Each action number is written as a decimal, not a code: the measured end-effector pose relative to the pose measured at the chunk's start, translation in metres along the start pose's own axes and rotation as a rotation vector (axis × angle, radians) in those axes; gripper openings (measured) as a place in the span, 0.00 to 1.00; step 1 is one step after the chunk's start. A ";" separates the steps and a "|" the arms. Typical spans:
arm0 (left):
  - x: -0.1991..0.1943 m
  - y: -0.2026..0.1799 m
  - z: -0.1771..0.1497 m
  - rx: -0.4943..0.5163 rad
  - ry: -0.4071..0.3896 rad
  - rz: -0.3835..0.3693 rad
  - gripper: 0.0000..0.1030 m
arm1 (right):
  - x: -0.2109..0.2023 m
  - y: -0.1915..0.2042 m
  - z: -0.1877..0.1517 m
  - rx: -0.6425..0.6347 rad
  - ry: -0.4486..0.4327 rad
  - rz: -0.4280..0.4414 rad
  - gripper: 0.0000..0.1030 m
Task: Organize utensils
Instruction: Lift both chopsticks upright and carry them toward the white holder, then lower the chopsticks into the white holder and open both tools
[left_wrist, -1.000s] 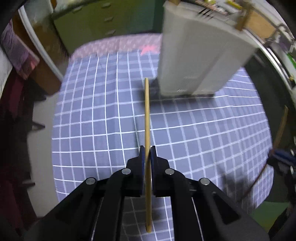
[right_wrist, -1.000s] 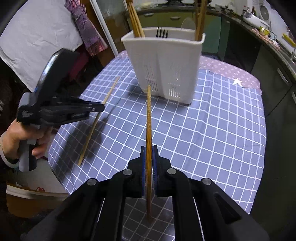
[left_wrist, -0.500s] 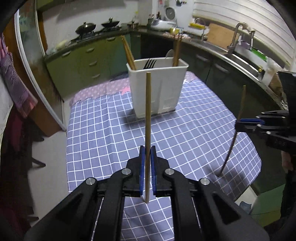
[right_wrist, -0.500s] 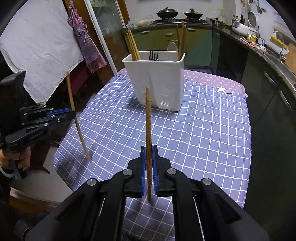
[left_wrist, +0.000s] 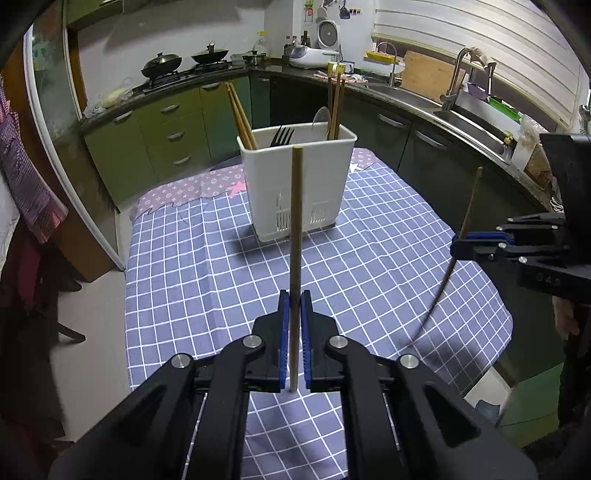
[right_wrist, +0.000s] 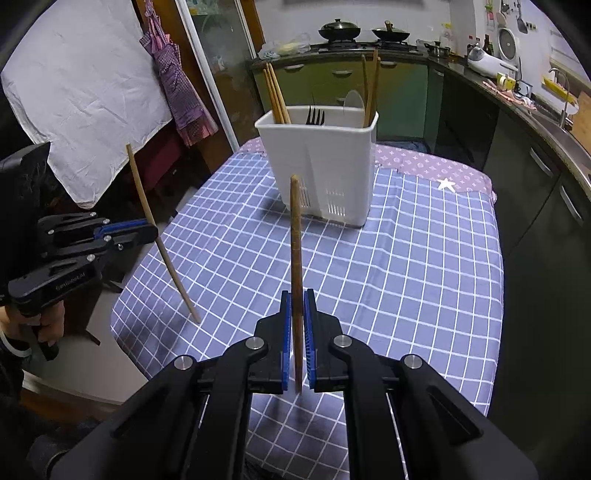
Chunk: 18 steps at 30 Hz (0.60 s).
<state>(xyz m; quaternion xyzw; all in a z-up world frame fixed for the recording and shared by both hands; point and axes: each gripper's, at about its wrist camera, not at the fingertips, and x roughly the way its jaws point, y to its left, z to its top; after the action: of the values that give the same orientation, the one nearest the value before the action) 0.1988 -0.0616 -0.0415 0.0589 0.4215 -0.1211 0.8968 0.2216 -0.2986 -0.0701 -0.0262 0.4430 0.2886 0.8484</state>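
Observation:
My left gripper (left_wrist: 294, 301) is shut on a light wooden chopstick (left_wrist: 296, 229) held upright above the checked tablecloth. My right gripper (right_wrist: 297, 299) is shut on a darker wooden chopstick (right_wrist: 295, 240), also upright. Each gripper shows in the other's view: the right one (left_wrist: 460, 245) at the right, the left one (right_wrist: 149, 230) at the left. A white utensil caddy (left_wrist: 299, 184) stands at the far side of the table (right_wrist: 406, 258). It holds chopsticks, a fork and a spoon; it also shows in the right wrist view (right_wrist: 321, 162).
The table has a blue checked cloth (left_wrist: 207, 266) with a pink patterned strip at the far end. Green kitchen cabinets (left_wrist: 155, 125), a stove with woks and a sink counter (left_wrist: 461, 110) lie beyond. A white sheet (right_wrist: 85, 92) and hanging purple cloth are at the left.
Both grippers have risen and pulled back from the table, each with its chopstick lifted off the cloth and tilted to upright. The caddy now looks farther away.

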 end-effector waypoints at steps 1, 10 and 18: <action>-0.001 -0.001 0.002 0.003 -0.004 -0.001 0.06 | -0.003 0.000 0.004 0.000 -0.009 0.001 0.07; -0.030 0.002 0.055 0.019 -0.078 -0.017 0.06 | -0.054 0.002 0.070 -0.025 -0.163 -0.014 0.07; -0.069 0.006 0.132 0.026 -0.213 0.003 0.06 | -0.101 -0.002 0.144 -0.021 -0.299 -0.011 0.07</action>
<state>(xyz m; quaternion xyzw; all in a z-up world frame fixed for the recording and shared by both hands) 0.2561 -0.0715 0.0961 0.0582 0.3222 -0.1307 0.9358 0.2844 -0.3038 0.0941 0.0057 0.3085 0.2890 0.9063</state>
